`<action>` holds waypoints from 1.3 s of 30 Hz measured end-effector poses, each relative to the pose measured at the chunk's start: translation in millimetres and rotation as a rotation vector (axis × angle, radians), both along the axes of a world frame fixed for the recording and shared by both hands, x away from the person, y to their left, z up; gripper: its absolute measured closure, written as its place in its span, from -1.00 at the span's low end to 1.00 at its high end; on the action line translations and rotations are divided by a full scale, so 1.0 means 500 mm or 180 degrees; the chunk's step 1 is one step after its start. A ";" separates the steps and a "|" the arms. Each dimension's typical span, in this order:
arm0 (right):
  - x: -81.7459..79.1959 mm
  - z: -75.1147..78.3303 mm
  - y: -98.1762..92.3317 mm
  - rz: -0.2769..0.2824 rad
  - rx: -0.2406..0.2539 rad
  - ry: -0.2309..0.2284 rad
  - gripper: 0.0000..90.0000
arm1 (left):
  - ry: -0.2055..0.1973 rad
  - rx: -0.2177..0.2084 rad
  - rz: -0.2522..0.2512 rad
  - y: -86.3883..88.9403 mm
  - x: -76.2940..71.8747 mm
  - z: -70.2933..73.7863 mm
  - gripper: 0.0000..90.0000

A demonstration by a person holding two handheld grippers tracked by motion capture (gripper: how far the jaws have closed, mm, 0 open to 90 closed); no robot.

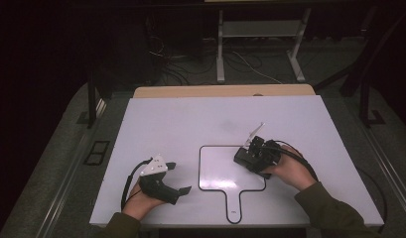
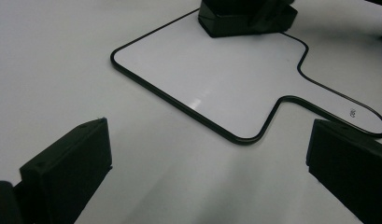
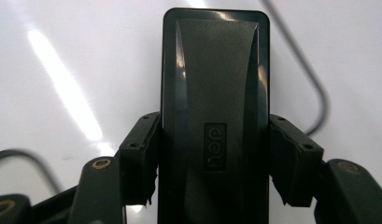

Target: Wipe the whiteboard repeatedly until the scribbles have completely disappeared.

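A person sits at a white table [image 1: 156, 124] and holds a pair of black tongs in each hand; on the table lies a small white board [image 1: 218, 168] with a thin black edge and a short handle that points toward the person.

The right tongs [image 1: 251, 154] are over the upper right part of the white board; their two jaws are squeezed tight on a black eraser [image 3: 214, 116], one jaw on each long side of it; the eraser is a long dark block with rounded corners and a little label in its middle; in the right gripper view it sticks out past the jaws, with the shiny white board under it; in the left gripper view the eraser [image 2: 247, 18] sits on the far end of the board, and its bottom looks to be touching the board there.

The left tongs [image 1: 178, 177] are on the table just beside the left side of the board; their jaws are wide apart and have nothing between them; the board's handle points toward the right jaw in the left gripper view; the left hand [image 1: 141, 201] rests low near the table's near edge, well apart from the right hand [image 1: 290, 171].
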State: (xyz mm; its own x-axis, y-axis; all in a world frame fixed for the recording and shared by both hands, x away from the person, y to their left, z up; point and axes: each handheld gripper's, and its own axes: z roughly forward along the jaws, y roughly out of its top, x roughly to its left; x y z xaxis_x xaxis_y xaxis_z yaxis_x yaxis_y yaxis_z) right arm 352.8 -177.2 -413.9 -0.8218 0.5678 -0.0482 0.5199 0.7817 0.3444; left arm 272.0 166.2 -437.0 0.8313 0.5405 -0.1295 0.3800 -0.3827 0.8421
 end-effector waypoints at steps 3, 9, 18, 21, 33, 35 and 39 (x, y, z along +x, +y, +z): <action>-0.023 0.000 0.011 0.0123 0.0008 0.0011 -0.13 | 0.0002 0.0005 0.0001 0.000 0.000 0.000 -1.00; -0.059 0.000 0.027 0.0279 0.0029 0.0052 -0.13 | 0.0008 0.0001 0.0006 0.000 -0.001 0.000 -1.00; -0.067 0.000 0.028 0.0373 0.0139 0.0099 -0.13 | 0.0006 -0.0012 0.0004 0.003 0.000 0.000 -1.00; -0.056 0.007 0.024 0.0413 0.0195 0.0100 -0.13 | 0.0006 -0.0044 0.0011 0.004 0.000 -0.001 -1.00; 0.012 0.030 0.002 0.0105 0.0473 0.0074 -0.13 | 0.0015 -0.0032 0.0023 0.005 0.002 -0.002 -1.00; 0.028 0.031 -0.003 0.0046 0.0512 0.0064 -0.13 | 0.0016 -0.0027 0.0025 0.005 0.002 -0.002 -1.00; 0.059 0.035 -0.011 -0.0047 0.0537 0.0034 -0.13 | 0.0009 -0.0009 0.0011 0.003 0.002 -0.002 -1.00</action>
State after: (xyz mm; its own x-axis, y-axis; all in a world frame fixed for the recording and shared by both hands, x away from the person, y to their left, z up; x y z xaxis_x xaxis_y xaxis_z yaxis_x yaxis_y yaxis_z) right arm 382.4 -182.6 -396.6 -0.8132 0.5791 0.0575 0.5353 0.7056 0.4644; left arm 272.8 167.5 -438.0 0.8291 0.5429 -0.1333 0.3835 -0.3789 0.8422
